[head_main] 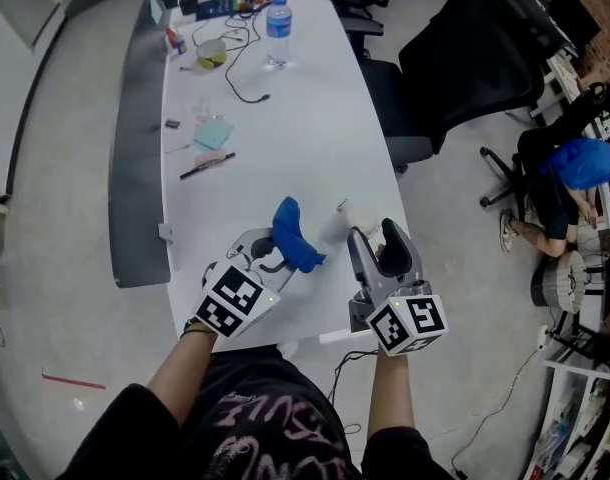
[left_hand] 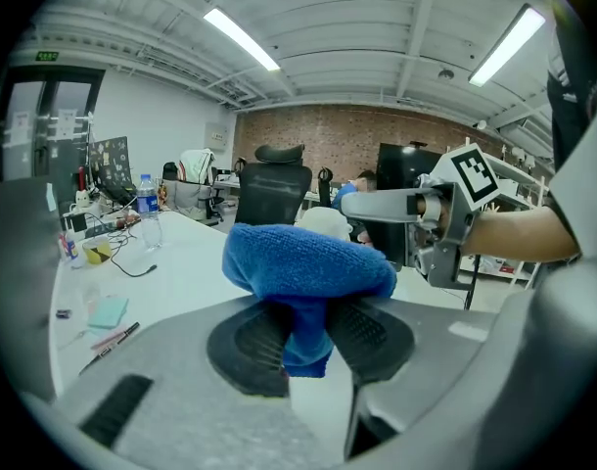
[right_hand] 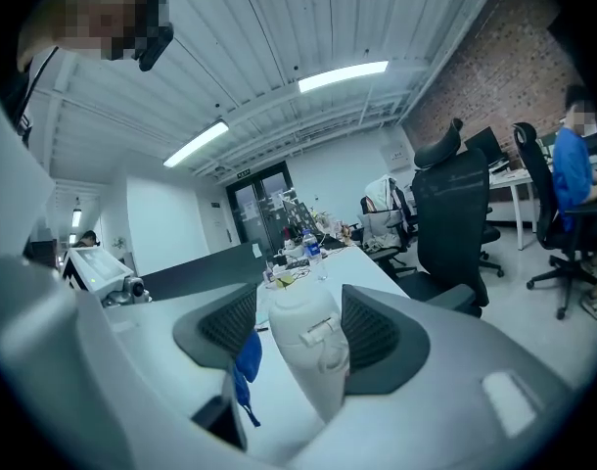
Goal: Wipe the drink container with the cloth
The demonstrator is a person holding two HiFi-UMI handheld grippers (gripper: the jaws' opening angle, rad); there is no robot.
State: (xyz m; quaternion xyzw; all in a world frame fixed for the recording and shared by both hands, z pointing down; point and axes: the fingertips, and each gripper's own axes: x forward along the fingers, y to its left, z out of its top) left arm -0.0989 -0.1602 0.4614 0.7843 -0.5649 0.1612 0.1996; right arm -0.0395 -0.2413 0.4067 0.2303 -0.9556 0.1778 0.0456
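A blue cloth (head_main: 295, 236) is bunched in my left gripper (head_main: 273, 256), which is shut on it above the near end of the white table (head_main: 285, 158). In the left gripper view the cloth (left_hand: 308, 262) bulges over the pads of the left gripper (left_hand: 308, 336), and the white container's top (left_hand: 325, 221) peeks out just behind it. My right gripper (head_main: 377, 240) is shut on the white drink container (head_main: 347, 218), held beside the cloth. In the right gripper view the container (right_hand: 308, 346) fills the gap of the right gripper (right_hand: 303, 333), with the cloth (right_hand: 248, 358) to its left.
Farther up the table are a water bottle (head_main: 277, 30), a yellowish cup (head_main: 212, 55), black cables (head_main: 243, 73), a teal pad (head_main: 214, 133) and a pen (head_main: 207, 166). Black office chairs (head_main: 465, 58) stand right of the table. A person in blue (head_main: 585, 163) sits at far right.
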